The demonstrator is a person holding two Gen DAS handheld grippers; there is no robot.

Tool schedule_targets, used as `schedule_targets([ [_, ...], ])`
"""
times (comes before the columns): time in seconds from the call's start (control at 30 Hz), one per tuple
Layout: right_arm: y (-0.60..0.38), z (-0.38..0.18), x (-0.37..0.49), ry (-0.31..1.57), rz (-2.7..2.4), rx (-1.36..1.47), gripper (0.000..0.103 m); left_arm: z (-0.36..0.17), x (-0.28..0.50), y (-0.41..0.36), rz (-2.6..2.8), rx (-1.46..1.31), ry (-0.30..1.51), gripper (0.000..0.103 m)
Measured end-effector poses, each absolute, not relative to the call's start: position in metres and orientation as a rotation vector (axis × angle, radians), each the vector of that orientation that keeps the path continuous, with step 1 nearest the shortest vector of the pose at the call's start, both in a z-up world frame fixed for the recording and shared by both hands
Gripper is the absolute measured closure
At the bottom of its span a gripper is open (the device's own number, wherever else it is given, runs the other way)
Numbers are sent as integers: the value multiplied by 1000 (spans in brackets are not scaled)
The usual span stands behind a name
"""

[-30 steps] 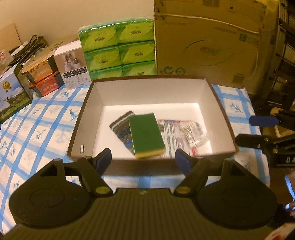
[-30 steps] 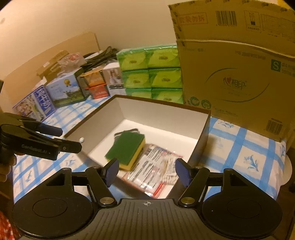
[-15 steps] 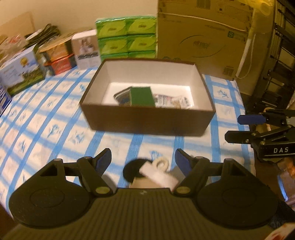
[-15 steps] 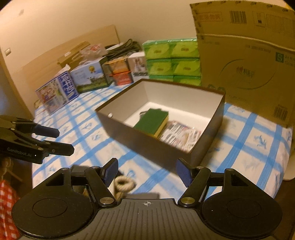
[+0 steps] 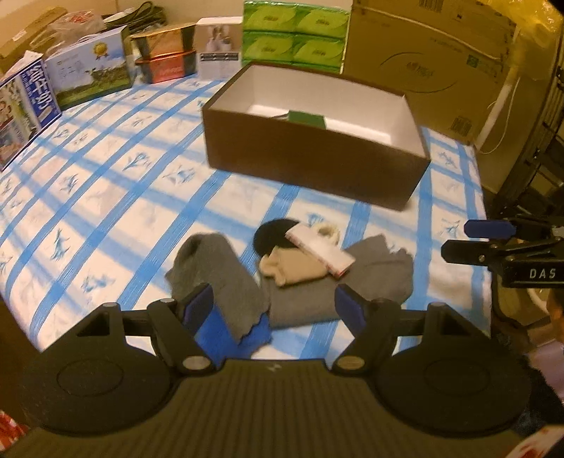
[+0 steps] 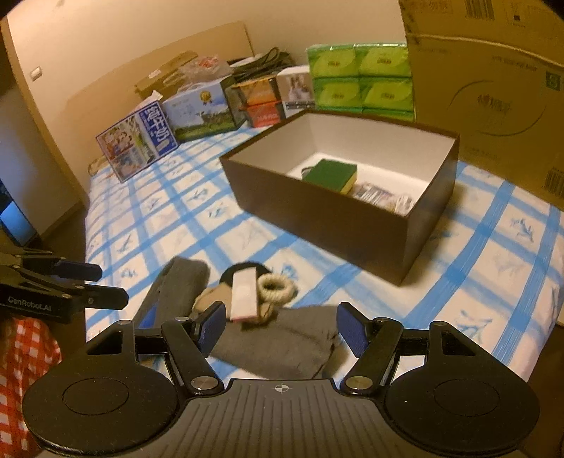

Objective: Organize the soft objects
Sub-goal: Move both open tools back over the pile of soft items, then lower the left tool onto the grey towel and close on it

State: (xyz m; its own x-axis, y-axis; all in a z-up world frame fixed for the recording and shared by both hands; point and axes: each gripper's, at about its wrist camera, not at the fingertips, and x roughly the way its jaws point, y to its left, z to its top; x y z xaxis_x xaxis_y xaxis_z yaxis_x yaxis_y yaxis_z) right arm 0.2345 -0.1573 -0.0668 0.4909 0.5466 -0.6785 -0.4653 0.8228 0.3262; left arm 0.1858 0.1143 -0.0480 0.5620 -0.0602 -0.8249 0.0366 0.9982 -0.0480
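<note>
A brown box (image 5: 310,165) (image 6: 317,218) with a white inside stands on the blue-checked cloth; a green sponge (image 6: 331,174) (image 5: 306,118) and plastic packets (image 6: 382,199) lie in it. Nearer lies a pile: two grey socks (image 5: 215,278) (image 5: 373,278), a beige sock (image 5: 292,269), a black round piece (image 5: 273,234), a white flat packet (image 5: 319,248) (image 6: 244,294) and a cream hair tie (image 6: 276,287). My left gripper (image 5: 273,306) hovers open over the pile's near edge. My right gripper (image 6: 280,326) is open above the grey sock (image 6: 285,340), nothing between its fingers.
Green tissue packs (image 5: 294,33), small cartons (image 5: 91,70) and a large cardboard box (image 5: 426,60) line the far side. The cloth's right edge (image 5: 483,225) drops off near the other gripper. A red-checked sleeve (image 6: 24,348) shows at the left.
Both grippers have drawn back from the box toward the near edge, so the pile of socks and small items has come into view under them. Their jaws kept the same width.
</note>
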Motion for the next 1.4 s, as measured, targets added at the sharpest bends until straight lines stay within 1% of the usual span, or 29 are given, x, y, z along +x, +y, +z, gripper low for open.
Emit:
schedule_targets([
  [0.37, -139, -87, 225, 903, 638, 70, 33, -75, 168, 129, 18, -49, 1008, 29],
  [0.7, -125, -99, 229, 933, 655, 25, 33, -85, 163, 130, 39, -48, 1022, 29],
  [1.03, -115, -109, 235, 955, 656, 17, 33, -100, 173, 133, 40, -41, 1045, 29],
  [1.4, -101, -127, 245, 979, 654, 3, 33, -138, 193, 134, 59, 0, 1088, 29],
])
